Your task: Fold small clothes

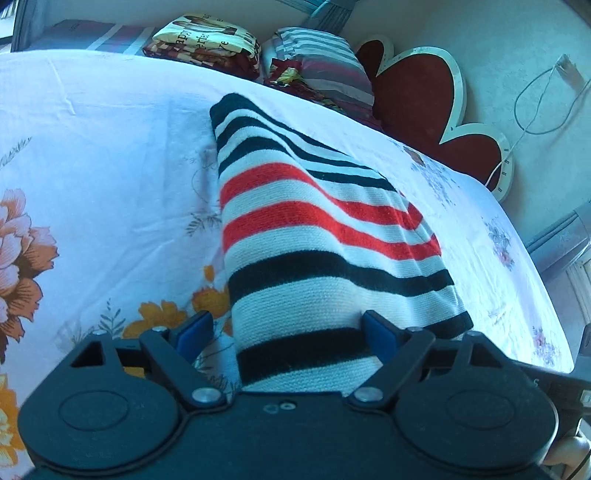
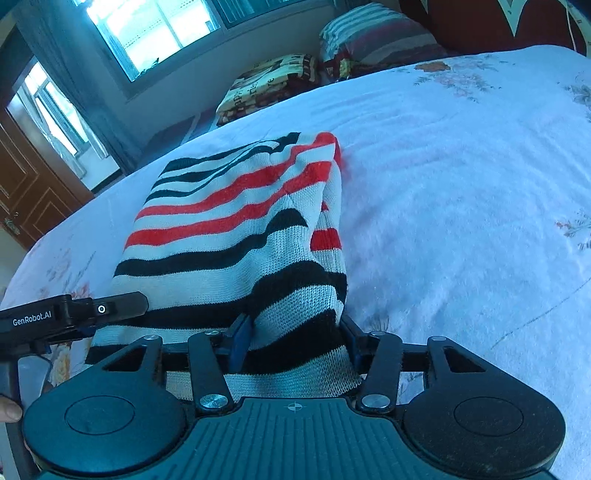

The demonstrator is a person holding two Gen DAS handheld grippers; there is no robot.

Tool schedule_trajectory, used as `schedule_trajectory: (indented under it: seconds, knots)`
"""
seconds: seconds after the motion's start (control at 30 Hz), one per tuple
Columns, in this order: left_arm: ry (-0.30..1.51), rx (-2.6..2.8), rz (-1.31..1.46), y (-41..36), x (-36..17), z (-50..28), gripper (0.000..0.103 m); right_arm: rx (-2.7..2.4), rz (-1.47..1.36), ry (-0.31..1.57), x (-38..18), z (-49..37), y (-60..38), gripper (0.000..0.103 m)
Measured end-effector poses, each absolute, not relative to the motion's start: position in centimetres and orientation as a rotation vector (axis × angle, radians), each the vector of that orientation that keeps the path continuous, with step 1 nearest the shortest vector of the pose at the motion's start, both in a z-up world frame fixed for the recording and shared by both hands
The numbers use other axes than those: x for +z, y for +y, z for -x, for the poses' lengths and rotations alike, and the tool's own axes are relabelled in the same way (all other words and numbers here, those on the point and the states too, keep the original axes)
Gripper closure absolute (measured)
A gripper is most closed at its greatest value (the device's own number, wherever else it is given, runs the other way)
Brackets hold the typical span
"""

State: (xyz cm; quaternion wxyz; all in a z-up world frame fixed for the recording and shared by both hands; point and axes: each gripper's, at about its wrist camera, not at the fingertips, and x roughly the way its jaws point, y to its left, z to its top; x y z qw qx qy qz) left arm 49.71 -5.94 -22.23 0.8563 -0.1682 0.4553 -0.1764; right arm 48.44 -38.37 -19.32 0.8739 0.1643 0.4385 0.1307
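Gripping the near hem of the red, black and white striped knit garment (image 2: 236, 236) lying on the floral-sheeted bed (image 2: 461, 184), you are closing the right tool (image 2: 295, 332) while the left tool (image 1: 284, 332) is straddling it wide, unpinched; next, carry the hem away to fold.

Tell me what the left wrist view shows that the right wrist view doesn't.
Only the left wrist view shows the white-edged red headboard and a cord on the wall. Only the right wrist view shows windows, a wooden door and the other hand-held gripper. Both show the striped knit garment on the floral bedsheet.
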Motion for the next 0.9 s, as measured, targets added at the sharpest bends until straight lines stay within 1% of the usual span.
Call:
schedule_trajectory:
  seconds: [0.07,0.1,0.13,0.17,0.2,0.33,0.37,0.43,0.53,0.6,0.67,0.73,0.77,0.8,0.83,0.87,0.9]
  knots:
    - [0.968,-0.374,0.366,-5.7,-22.2,-50.0,0.014,0.269,-0.335,0.913,-18.8,-48.6,-38.6,0.051]
    - [0.978,-0.373,0.374,-5.7,-22.2,-50.1,0.013,0.26,-0.337,0.908,-18.5,-48.8,-38.8,0.044]
    - [0.988,-0.368,0.383,-5.6,-22.1,-50.3,0.011,0.245,-0.336,0.897,-18.1,-49.0,-39.0,0.039]
    - [0.999,-0.363,0.398,-5.5,-22.0,-50.5,0.01,0.237,-0.338,0.883,-17.8,-49.4,-39.2,0.033]
    - [1.007,-0.358,0.413,-5.4,-21.9,-50.7,0.009,0.237,-0.345,0.875,-17.5,-49.8,-39.4,0.031]
    - [1.006,-0.335,0.475,-4.6,-21.4,-51.6,0.009,0.245,-0.4,0.868,-16.8,-52.3,-40.3,0.029]
    - [1.003,-0.33,0.487,-4.5,-21.3,-51.9,0.008,0.252,-0.413,0.872,-16.8,-53.1,-40.4,0.027]
    - [1.005,-0.322,0.499,-4.5,-21.3,-52.8,0.007,0.265,-0.441,0.888,-17.2,-54.6,-40.5,0.024]
    - [1.038,-0.335,0.525,-4.8,-22.1,-54.3,0.008,0.302,-0.493,0.933,-18.6,-56.7,-40.5,0.024]
    - [1.048,-0.352,0.53,-5.1,-22.8,-54.8,0.008,0.323,-0.517,0.961,-19.7,-57.6,-40.5,0.024]
    - [1.027,-0.375,0.501,-5.6,-22.9,-54.9,0.01,0.332,-0.519,0.939,-20.1,-57.8,-40.5,0.024]
    - [1.014,-0.388,0.497,-6.0,-23.0,-54.9,0.019,0.331,-0.501,0.927,-20.2,-57.8,-40.1,0.027]
    - [1.015,-0.396,0.501,-6.2,-23.1,-54.9,0.021,0.338,-0.496,0.927,-20.2,-57.8,-39.7,0.041]
    - [1.013,-0.391,0.497,-6.5,-23.1,-54.8,0.022,0.333,-0.499,0.93,-20.2,-57.7,-39.5,0.045]
    - [1.013,-0.388,0.499,-6.6,-23.0,-54.7,0.025,0.326,-0.486,0.927,-20.2,-57.6,-39.2,0.046]
    - [1.013,-0.385,0.507,-6.6,-23.0,-54.6,0.028,0.329,-0.479,0.926,-20.1,-57.6,-39.1,0.049]
    - [1.014,-0.381,0.515,-6.6,-23.0,-54.6,0.032,0.331,-0.494,0.928,-20.1,-57.6,-39.2,0.054]
